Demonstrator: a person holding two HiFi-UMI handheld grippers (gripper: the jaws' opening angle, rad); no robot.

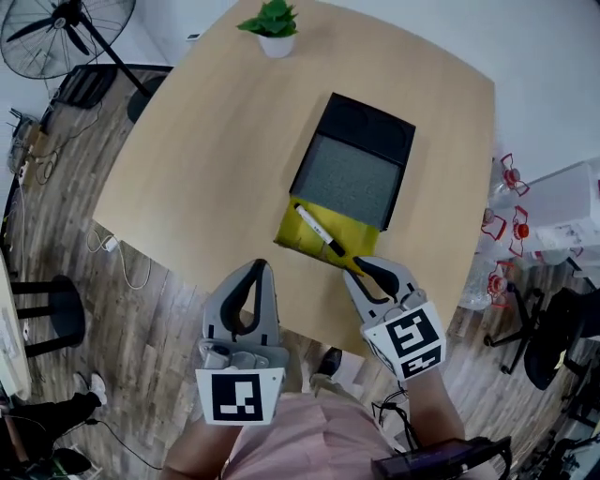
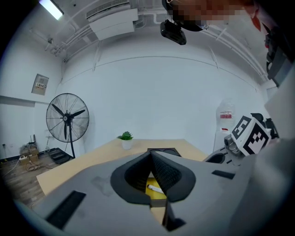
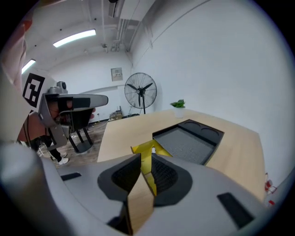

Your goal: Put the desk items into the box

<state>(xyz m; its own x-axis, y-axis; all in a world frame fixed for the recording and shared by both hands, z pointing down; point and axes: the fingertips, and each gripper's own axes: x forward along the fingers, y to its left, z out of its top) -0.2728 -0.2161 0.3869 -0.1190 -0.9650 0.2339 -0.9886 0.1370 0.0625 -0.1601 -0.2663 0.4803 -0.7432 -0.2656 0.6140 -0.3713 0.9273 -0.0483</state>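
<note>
A black box point(image 1: 366, 127) with a grey foam lining lies open on the wooden table point(image 1: 216, 159). A yellow pad point(image 1: 300, 239) rests against its near edge, with a black-and-white marker point(image 1: 319, 230) lying on top. My right gripper point(image 1: 354, 272) sits at the pad's near corner. In the right gripper view the yellow pad point(image 3: 159, 148) runs as a strip between the nearly closed jaws of the right gripper point(image 3: 145, 159), so it is shut on that corner. My left gripper point(image 1: 260, 266) hovers at the table's near edge, left of the pad, shut and empty. The left gripper view shows the left gripper point(image 2: 151, 156) with the marker point(image 2: 156, 188) beyond it.
A small potted plant point(image 1: 274, 26) stands at the table's far edge. A standing fan point(image 1: 66, 33) is on the floor at far left, a black stool point(image 1: 47, 314) at left, and an office chair point(image 1: 553, 337) and clutter at right.
</note>
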